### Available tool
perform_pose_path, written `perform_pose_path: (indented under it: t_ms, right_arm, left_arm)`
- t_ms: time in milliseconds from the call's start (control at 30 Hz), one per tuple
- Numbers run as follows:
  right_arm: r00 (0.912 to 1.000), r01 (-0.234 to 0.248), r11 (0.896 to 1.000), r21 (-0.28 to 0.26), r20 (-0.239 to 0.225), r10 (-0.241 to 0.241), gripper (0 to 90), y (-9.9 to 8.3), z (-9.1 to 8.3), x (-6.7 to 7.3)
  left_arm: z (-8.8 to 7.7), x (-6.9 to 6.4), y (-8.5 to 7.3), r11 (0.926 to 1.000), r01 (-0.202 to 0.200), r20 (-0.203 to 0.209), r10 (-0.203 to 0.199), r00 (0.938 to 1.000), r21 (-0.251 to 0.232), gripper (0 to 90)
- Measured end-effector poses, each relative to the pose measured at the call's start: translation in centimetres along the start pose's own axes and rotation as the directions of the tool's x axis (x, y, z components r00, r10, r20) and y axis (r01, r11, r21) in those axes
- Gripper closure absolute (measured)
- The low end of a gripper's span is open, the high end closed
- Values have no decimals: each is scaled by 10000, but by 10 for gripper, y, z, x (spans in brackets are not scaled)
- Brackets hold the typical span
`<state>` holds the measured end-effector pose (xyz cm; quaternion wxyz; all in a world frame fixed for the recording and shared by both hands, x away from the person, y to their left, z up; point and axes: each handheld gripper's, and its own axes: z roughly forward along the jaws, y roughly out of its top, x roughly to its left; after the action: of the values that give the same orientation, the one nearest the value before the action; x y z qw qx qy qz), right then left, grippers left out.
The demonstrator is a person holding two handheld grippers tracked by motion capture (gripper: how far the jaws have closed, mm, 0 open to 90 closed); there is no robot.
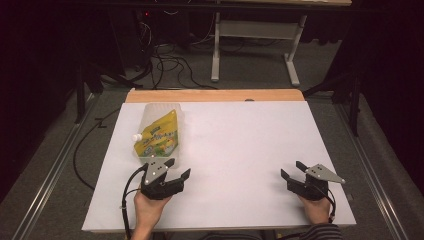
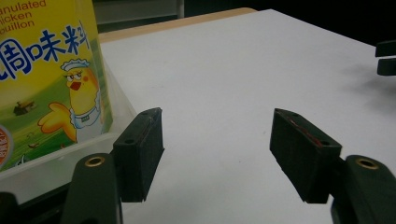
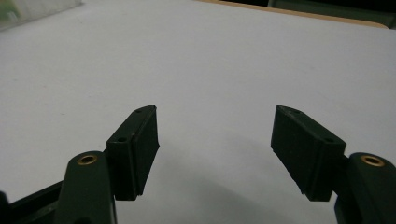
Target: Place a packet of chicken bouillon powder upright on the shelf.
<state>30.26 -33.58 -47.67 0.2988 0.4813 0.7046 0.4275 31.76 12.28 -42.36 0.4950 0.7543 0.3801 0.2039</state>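
Observation:
A yellow bouillon pouch (image 1: 156,136) with a white spout lies in a clear plastic tray (image 1: 161,110) at the left of the white table (image 1: 240,150). My left gripper (image 1: 178,169) rests just in front of the tray, open, with nothing between its jaws. In the left gripper view the pouch (image 2: 46,79) stands close at the left, beside the left fingertip (image 2: 144,144), and the gripper (image 2: 217,154) frames bare table. My right gripper (image 1: 291,170) sits at the table's front right, open and empty. The right gripper view has the gripper (image 3: 215,149) over the bare white surface.
A wooden strip (image 1: 215,95) edges the table's far side. Beyond it on the grey floor stand a white desk frame (image 1: 255,40) and loose black cables (image 1: 170,65). The tray corner (image 3: 28,11) shows far off in the right gripper view.

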Motion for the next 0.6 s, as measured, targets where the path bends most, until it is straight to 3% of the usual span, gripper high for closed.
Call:
perform_pose_path:
  t_ms: [267, 600]
  right_arm:
    - [10000, -32, 10000, -18, 62, 32, 326, 0, 0, -1]
    - [10000, -26, 10000, -7, 47, 26, 326, 0, 0, -1]
  left_arm:
    - [5, 1, 1, 9992, 300, -59, -298, 9995, 265, 349]
    - [22, -7, 1, 9985, 137, 222, -149, 9996, 536, 344]
